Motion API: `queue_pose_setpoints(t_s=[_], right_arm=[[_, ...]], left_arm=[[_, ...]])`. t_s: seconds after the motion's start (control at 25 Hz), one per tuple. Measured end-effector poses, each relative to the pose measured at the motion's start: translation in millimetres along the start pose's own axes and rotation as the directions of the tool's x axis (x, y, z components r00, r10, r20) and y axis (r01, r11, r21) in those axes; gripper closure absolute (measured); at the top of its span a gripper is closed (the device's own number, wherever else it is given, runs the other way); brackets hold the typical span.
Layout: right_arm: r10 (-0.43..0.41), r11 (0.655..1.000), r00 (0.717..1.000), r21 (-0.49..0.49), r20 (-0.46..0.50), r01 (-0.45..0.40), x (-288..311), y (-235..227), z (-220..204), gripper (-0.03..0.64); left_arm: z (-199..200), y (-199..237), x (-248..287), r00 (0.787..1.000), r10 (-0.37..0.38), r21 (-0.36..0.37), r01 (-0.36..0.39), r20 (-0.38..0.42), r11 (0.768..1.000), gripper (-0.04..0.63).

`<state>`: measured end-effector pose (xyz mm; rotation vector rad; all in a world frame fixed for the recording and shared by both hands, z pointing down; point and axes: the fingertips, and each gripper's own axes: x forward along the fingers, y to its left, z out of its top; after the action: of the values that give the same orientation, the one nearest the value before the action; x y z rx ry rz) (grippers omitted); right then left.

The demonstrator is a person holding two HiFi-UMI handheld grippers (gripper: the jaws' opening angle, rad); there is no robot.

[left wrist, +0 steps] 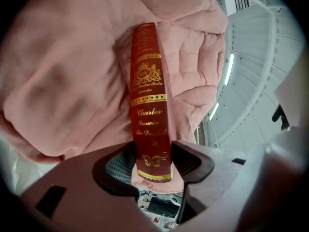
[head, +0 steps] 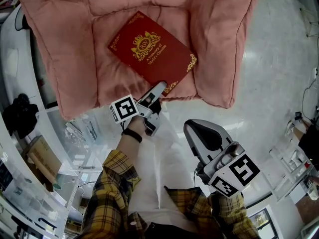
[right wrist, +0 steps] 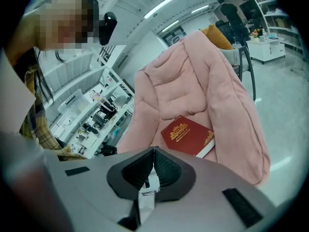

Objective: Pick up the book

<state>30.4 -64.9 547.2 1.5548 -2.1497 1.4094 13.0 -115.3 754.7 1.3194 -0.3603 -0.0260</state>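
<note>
On the seat of a pink padded armchair (head: pixel 60 44) (left wrist: pixel 63 71) (right wrist: pixel 183 81), a red hardcover book (head: pixel 149 51) (left wrist: pixel 149 105) (right wrist: pixel 188 135) is laid flat, turned diagonally, with one corner pointed towards the near edge of the cushion. Its smooth cover is stamped with a gold crest, gold lettering and gold scrolls at the corners; a strip of pale page edges is shown in the right gripper view. The armchair's fabric is soft and quilted, puckered into deep folds.

The near end of the book's gold-banded spine is clasped by the left gripper (head: pixel 160 86) (left wrist: pixel 153 153), one dark ribbed pad being pressed against each side of it. This gripper is carried by a hand in a yellow plaid sleeve (head: pixel 112 183), and a marker cube (head: pixel 124 108) is fixed on it.

The right gripper (head: pixel 190 128) (right wrist: pixel 153 151) is held nearer and further right, well apart from the book, above a pale glossy floor (head: pixel 269 59). Its jaws are clenched together, and nothing is held between them.
</note>
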Motion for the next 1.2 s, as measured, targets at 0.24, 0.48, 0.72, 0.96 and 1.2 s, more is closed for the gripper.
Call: queue_pose_setpoints(t_s=[0.24,0.48,0.72,0.96,1.2], right_arm=[[0.011,1.000,1.000,-0.003,0.002,-0.011,-1.5,2.4,2.5,0.598],[0.010,1.000,1.000,-0.015,0.010,-0.010,-3.3,18.5,6.8,0.598],[0.017,1.000,1.000,-0.026,0.023,-0.016,-3.3,34.4,11.9,0.598],[0.028,0.999,0.999,-0.048,0.042,-0.026,-8.2,54.2,26.9,0.598],[0.028,0.997,0.997,-0.069,0.072,-0.023,-24.4,72.8,50.0,0.598]], left_arm=[[0.8,-9.2,-5.8,0.999,-0.029,-0.041,0.030,0.028,0.999,0.360],[-3.7,-33.9,-24.4,0.996,-0.077,-0.061,0.080,0.047,0.995,0.362],[-8.1,-61.4,-36.8,0.995,-0.098,-0.025,0.099,0.033,0.995,0.362],[-3.3,-101.0,-50.1,0.995,-0.096,0.035,0.096,-0.001,0.995,0.362],[3.8,-144.2,-74.1,0.997,-0.083,0.047,0.082,0.013,0.996,0.362]])
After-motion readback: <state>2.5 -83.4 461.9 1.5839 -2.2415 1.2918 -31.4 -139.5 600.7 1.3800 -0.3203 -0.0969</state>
